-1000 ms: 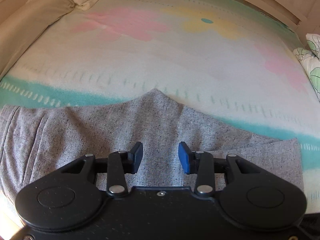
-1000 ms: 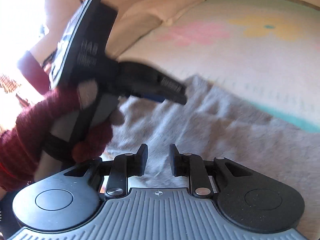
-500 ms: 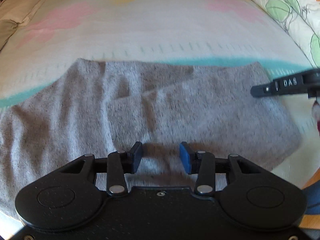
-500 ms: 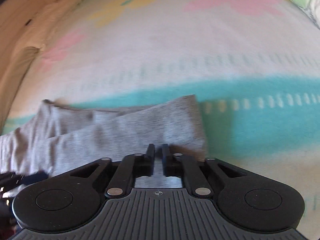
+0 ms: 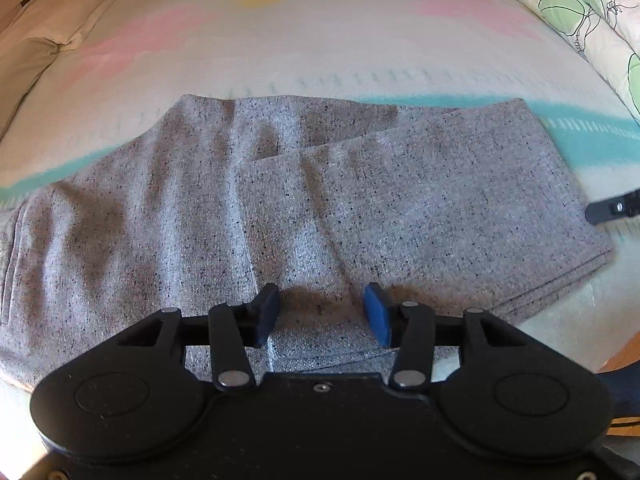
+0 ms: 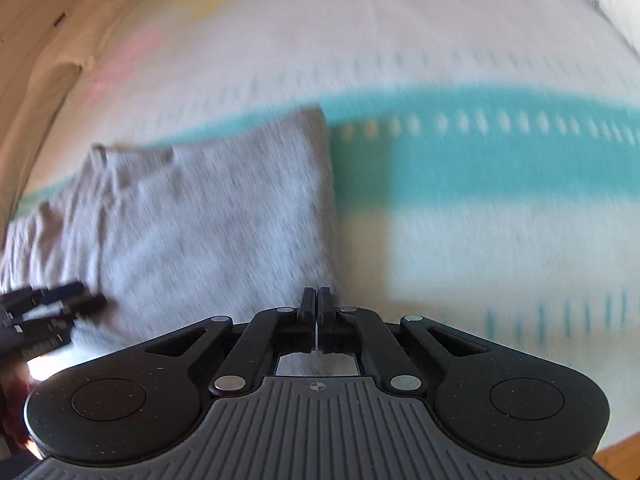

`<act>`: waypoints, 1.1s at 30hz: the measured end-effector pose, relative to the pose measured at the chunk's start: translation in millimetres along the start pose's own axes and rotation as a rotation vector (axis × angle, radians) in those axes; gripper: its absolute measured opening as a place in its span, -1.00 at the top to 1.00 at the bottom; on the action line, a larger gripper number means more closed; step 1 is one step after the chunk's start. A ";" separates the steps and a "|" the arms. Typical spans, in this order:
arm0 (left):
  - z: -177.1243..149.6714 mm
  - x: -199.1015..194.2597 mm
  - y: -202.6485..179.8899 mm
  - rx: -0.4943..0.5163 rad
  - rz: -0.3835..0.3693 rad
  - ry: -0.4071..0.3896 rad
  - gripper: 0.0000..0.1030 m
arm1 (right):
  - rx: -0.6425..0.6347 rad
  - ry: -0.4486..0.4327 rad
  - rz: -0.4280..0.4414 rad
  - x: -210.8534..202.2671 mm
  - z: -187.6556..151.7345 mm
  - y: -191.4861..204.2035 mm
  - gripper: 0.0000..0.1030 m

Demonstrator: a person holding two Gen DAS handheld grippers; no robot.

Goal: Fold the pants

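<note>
Grey speckled pants [image 5: 320, 200] lie folded on the bed, the leg part doubled back over the body. They also show blurred in the right wrist view [image 6: 208, 216]. My left gripper [image 5: 322, 314] is open and empty, low over the near edge of the pants. My right gripper [image 6: 317, 304] is shut with nothing visibly between its fingers, at the right folded edge of the pants. The right gripper's tip shows in the left wrist view [image 5: 614, 208], and the left gripper shows in the right wrist view [image 6: 48, 312].
A pastel bedspread [image 5: 320, 40] with a teal band [image 6: 480, 148] and pink and yellow flowers covers the bed. A beige pillow [image 5: 44, 28] lies far left. A leaf-print duvet [image 5: 580, 12] is bunched at the far right. The bed's wooden edge [image 5: 624, 352] is near right.
My right gripper closed fully and drew back to the right edge of the pants. My left gripper swung right over the folded pants and stayed open.
</note>
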State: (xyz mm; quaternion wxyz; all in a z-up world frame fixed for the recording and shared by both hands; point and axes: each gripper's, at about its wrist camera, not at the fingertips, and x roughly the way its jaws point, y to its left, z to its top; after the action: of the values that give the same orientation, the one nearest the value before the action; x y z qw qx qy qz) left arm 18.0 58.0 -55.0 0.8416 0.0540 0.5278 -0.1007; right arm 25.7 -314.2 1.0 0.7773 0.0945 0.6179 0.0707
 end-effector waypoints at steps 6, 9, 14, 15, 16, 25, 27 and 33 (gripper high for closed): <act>2.4 1.0 -1.4 -0.030 0.006 -0.002 -0.07 | 0.064 -0.075 -0.005 -15.8 -2.9 -10.7 0.94; 2.9 -1.2 6.5 -0.082 -0.015 -0.015 -0.07 | 0.026 -0.173 0.016 -32.2 3.2 2.3 0.94; -1.4 -2.0 29.5 -0.160 0.016 -0.003 -0.08 | -0.056 -0.204 0.113 -32.7 12.3 42.6 0.95; -4.2 -1.4 35.5 -0.181 0.017 0.006 -0.09 | -0.082 -0.196 0.128 -31.3 12.5 52.6 0.95; -6.9 -1.1 41.2 -0.204 0.011 0.012 -0.09 | -0.110 -0.186 0.136 -27.2 13.5 64.7 0.95; -33.7 -26.4 100.0 -0.369 0.042 -0.076 -0.11 | -0.315 -0.072 0.225 18.2 10.1 163.7 0.95; -38.1 -35.4 124.3 -0.474 0.053 -0.116 -0.11 | -0.351 -0.054 0.240 25.0 5.2 179.6 0.95; -58.1 -59.6 186.5 -0.714 0.173 -0.201 -0.19 | -0.414 -0.009 0.239 42.7 -5.8 211.6 0.95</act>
State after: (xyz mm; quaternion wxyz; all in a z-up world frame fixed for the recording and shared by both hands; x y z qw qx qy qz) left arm -15.9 257.8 -29.6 0.8604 -0.2084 0.4381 0.1559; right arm 31.1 -98.4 8.9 0.7691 0.0058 0.5710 0.2872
